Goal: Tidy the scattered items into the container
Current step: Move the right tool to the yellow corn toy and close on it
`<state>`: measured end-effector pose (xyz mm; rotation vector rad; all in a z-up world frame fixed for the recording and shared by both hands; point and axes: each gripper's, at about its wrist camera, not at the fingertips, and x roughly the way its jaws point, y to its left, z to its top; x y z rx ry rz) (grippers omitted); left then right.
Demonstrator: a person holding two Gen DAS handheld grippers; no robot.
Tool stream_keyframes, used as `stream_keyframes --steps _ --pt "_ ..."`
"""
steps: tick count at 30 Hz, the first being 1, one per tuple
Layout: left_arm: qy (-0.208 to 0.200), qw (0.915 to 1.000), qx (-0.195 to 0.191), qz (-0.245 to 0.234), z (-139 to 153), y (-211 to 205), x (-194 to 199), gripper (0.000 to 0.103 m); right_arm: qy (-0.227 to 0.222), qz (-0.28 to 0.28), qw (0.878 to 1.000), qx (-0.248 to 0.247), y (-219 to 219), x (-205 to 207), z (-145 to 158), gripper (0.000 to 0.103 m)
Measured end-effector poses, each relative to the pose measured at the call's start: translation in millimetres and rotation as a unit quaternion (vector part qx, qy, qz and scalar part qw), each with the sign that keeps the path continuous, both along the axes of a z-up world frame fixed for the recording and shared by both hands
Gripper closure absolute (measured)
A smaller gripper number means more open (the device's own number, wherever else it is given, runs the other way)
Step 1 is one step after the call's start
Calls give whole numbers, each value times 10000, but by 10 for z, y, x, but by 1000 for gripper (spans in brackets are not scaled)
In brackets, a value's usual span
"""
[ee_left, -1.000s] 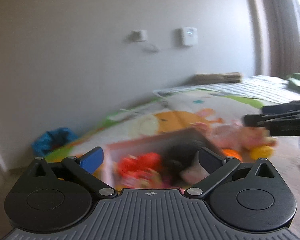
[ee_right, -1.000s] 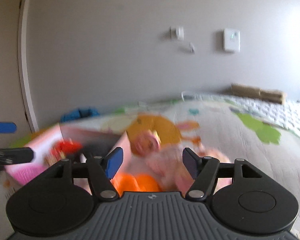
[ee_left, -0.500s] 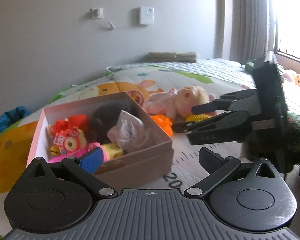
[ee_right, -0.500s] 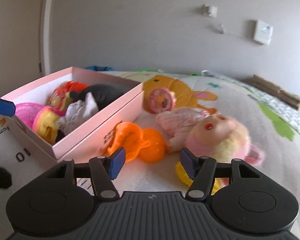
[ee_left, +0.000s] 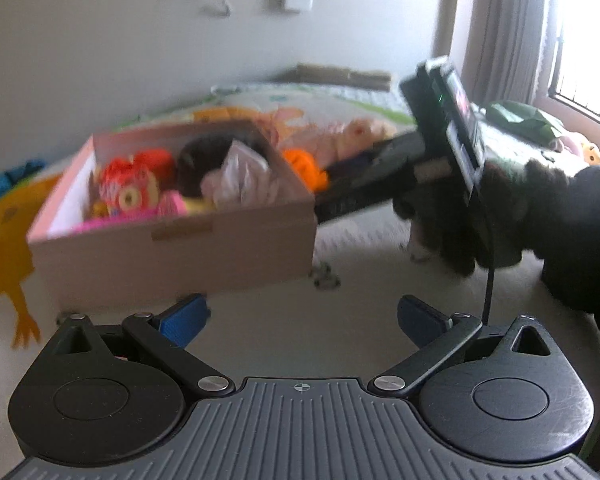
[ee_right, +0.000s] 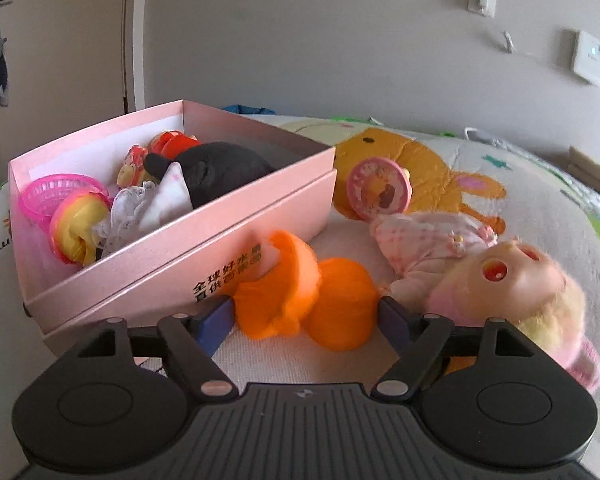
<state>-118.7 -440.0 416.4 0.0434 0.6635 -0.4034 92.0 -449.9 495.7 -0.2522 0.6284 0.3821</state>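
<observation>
Both grippers low beside the pink box

The right gripper (ee_right: 304,316) is opening around the orange toy (ee_right: 300,292), pads apart from it; the left gripper (ee_left: 300,316) is wide, empty. The pink box (ee_right: 172,248) is part filled; the doll (ee_right: 480,260) lies outside, its legs cut off.

The left black two-finger gripper with blue pads (ee_left: 300,318) fills the bottom of its own view, tilted downward, its jaws spread wide with nothing between them. The right black two-finger gripper with blue pads (ee_right: 304,318), low in its frame, is opening its jaws, its pads pressing on nothing. At the right edge of the left view, a dark fuzzy gloved hand (ee_left: 500,216) grips that right tool's body.
</observation>
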Motion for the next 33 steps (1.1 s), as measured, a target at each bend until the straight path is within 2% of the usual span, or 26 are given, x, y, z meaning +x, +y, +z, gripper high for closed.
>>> stream_keyframes --steps 1,2,5,10,13,17,19,21,22,26,30,31,32,33 --pt "57 10000 -7 21 -31 5 11 0 -30 -5 10000 -36 14 -10 -1 39" --pt "106 9999 -14 49 -55 11 23 0 -94 -21 9999 -69 22 -33 1 55" --pt "171 9998 -63 90 -80 17 48 0 10 -68 10000 29 -13 -56 27 81" --pt "132 9998 -107 57 -60 23 19 0 30 -157 9998 140 -101 -278 87 91" --pt "112 9998 -124 64 -55 28 -16 0 16 -96 9997 220 -142 -456 176 91" --pt "52 9999 -139 82 -48 19 -73 0 -104 -186 9998 56 -167 -606 293 91" --pt "17 9998 -166 139 -42 20 -91 0 -76 -239 9994 228 -212 -634 353 90" --pt "2 9997 -205 148 -32 18 -106 0 -13 -185 9990 419 -223 -646 378 81" --pt "-4 9997 -209 139 -25 12 -114 0 -13 -123 9989 451 -201 -661 375 73" --pt "-6 9998 -179 87 -11 -27 -139 0 -205 293 9990 274 -15 -747 326 49" --pt "45 9999 -144 43 -26 -39 -158 0 -401 645 9971 30 148 -813 287 51" --pt "68 9999 -130 37 -36 -43 -159 0 -446 679 9966 -120 188 -814 264 56" --pt "88 9999 -117 34 -49 -48 -160 0 -427 721 9963 -175 206 -806 241 67" --pt "108 9999 -105 31 -61 -55 -162 0 -354 755 9964 -127 204 -794 224 71"
